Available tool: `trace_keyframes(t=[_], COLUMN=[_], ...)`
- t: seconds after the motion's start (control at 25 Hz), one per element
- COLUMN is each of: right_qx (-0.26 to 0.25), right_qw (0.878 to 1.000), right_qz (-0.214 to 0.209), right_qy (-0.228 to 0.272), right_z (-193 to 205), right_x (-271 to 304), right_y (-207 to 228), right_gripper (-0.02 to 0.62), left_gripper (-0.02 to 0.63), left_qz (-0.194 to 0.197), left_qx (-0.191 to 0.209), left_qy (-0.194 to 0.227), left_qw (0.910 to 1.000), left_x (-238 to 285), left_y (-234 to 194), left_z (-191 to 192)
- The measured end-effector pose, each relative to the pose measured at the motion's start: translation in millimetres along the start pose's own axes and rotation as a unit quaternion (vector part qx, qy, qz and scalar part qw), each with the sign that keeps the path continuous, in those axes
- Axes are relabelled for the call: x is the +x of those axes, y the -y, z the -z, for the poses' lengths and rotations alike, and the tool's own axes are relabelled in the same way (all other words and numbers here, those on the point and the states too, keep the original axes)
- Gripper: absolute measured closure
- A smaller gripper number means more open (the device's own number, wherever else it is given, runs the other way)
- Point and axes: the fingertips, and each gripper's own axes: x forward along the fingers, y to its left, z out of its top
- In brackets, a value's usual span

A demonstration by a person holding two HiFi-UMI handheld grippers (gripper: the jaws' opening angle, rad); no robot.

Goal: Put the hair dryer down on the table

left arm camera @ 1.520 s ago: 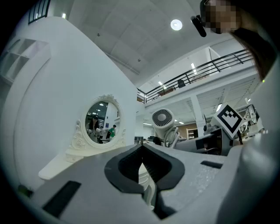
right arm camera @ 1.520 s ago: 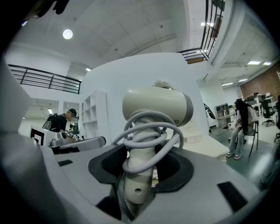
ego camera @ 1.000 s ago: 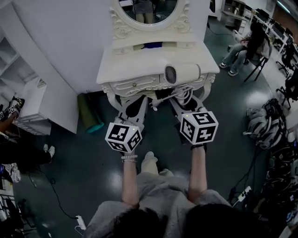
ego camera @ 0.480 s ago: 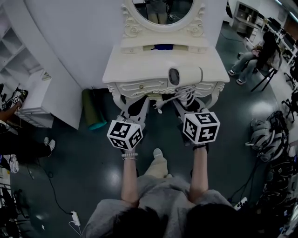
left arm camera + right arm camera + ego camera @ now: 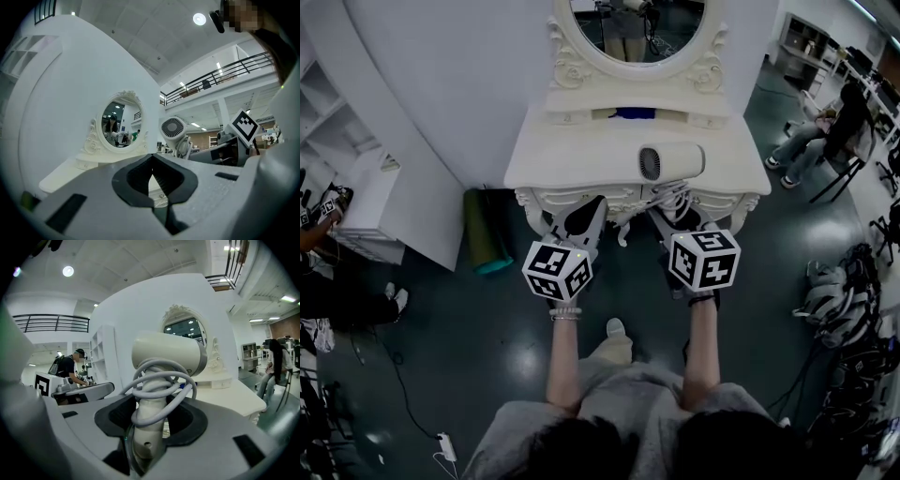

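The right gripper (image 5: 149,427) clenches its fingers round the cord-wrapped handle of the cream plastic hair dryer (image 5: 164,352), barrel level for lowering onto the ornate white desk (image 5: 572,155). The left gripper (image 5: 151,164) is not needed, its fingers shut on nothing.

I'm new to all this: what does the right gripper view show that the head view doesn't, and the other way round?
Only the right gripper view: close up, the right gripper shut on the handle of the hair dryer, with the grey cord coiled round that handle.
Only the head view: the person's arms, the left gripper and a green roll on the floor.
Both: the hair dryer, the white dressing table and its oval mirror.
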Motion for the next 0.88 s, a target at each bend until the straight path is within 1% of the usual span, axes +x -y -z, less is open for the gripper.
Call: trace_keyframes(t=[0.44,0.64,0.76,0.88], right_qx=[0.001,0.004,0.010,0.019], right_qw=[0.999,0.999,0.998,0.998], right_qz=[-0.017,-0.025,-0.025,-0.028], right_qy=[-0.037,-0.046,-0.055,-0.061], right_z=[-6,-3,2,3], right_x=[85,110,123,136], right_y=[22,27,32,38], right_gripper=[0.402,0.402,0.402,0.402], left_gripper=[0.601,0.601,0.601,0.601], left_qz=[-0.013,-0.013,-0.013,-0.022], left_qx=[-0.013,-0.020,-0.021,-0.029], left_qy=[-0.019,-0.018,-0.027,-0.034], left_qw=[0.9996,0.9995,0.9993,0.9988], left_x=[53,71,79,81], left_y=[-69,-90,-98,-108], left_z=[11,17,25,32])
